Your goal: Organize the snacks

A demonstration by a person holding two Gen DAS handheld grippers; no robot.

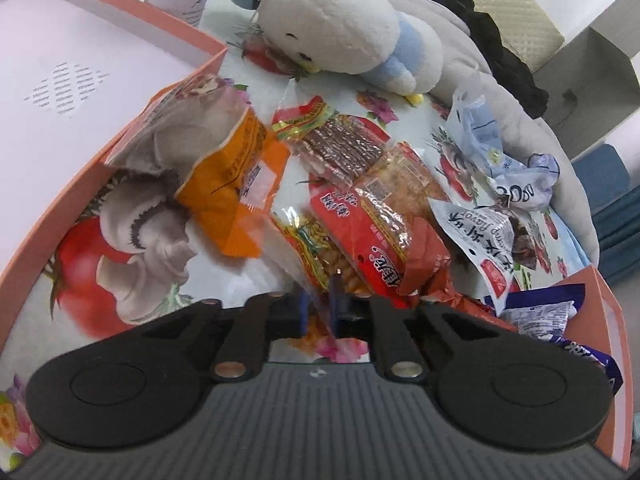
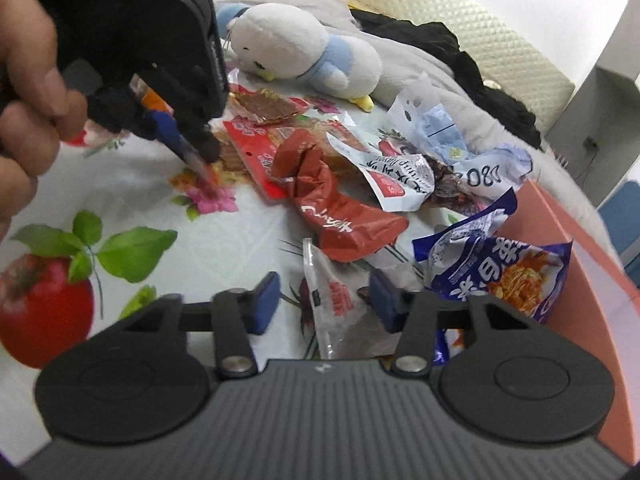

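**A:** What lies on the left?

**B:** In the left wrist view, a pink box lid [image 1: 60, 92] sits at the far left on a floral cloth [image 1: 132, 248] printed with tomatoes and mushrooms. An orange snack bag [image 1: 236, 184] leans against its rim.

**A:** And the left gripper?

**B:** The left gripper [image 1: 319, 312] has its jaws nearly closed, pinching the near edge of a yellow-patterned snack packet [image 1: 316, 252]. Whether the cloth covers a worktop or a bed, I cannot tell.

**A:** What is in the middle?

**B:** A heap of snacks: a red snack packet [image 1: 372, 236] overlapping the pinched one, a clear packet of brown strips [image 1: 340, 148] behind it, and a white plush seal [image 1: 332, 28] beyond.

**A:** The right side?

**B:** In the right wrist view, the right gripper [image 2: 326, 304] has its jaws wide apart, one either side of a clear snack wrapper [image 2: 336, 308], not gripping it. Just right lies a blue noodle packet [image 2: 500, 268], resting against a pink box wall [image 2: 568, 256]
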